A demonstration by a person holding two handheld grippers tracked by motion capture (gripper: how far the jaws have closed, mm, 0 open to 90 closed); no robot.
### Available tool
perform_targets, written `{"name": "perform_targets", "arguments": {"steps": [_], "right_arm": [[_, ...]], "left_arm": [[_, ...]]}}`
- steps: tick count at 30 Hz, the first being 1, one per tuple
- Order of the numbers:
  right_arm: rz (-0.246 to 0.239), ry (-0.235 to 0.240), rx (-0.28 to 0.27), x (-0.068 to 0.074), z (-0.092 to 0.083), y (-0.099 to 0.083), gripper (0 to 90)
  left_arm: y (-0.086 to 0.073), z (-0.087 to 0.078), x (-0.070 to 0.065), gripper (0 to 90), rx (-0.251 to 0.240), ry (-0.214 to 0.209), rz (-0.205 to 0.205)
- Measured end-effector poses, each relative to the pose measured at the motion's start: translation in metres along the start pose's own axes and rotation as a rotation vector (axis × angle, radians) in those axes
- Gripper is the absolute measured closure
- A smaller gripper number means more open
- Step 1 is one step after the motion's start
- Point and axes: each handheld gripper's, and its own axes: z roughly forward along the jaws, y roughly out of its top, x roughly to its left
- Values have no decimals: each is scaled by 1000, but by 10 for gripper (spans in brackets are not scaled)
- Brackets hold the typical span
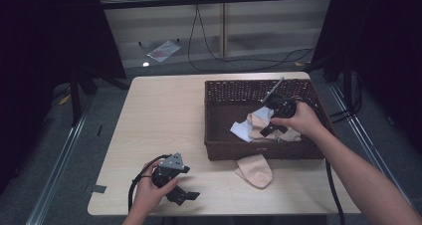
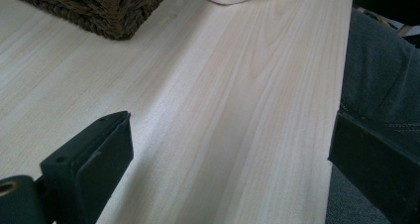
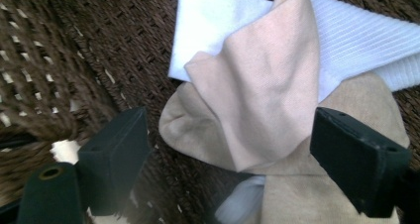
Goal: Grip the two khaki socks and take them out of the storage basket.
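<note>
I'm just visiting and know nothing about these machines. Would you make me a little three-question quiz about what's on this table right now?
1. True or false: the beige sock on the pale wooden table lies inside the dark brown woven wicker basket.
2. Which claw hangs over the socks in the basket: A, the left claw, or B, the right claw?
3. Fill in: beneath the beige socks in the basket lies a ribbed ______ sock.

Key: 1. False, it lies on the table in front of the basket, touching its front wall. 2. B, with its jaws wide apart either side of the socks, not pressing on them. 3. White.
</note>
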Motion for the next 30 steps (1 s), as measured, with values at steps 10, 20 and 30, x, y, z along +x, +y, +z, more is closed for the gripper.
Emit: {"name": "perform_targets", "arguments": {"steps": [10,20,30], "right_arm": [[12,-13,-14,-9,9,1,254],[5,-33,-24,-10,17,3,286],[18,-56,-17,-13,26,6,373]], "left_arm": [[0,-1,1,31,2,6,9],[0,-1,1,31,4,6,8],[0,-1,1,32,-4,6,1]]}}
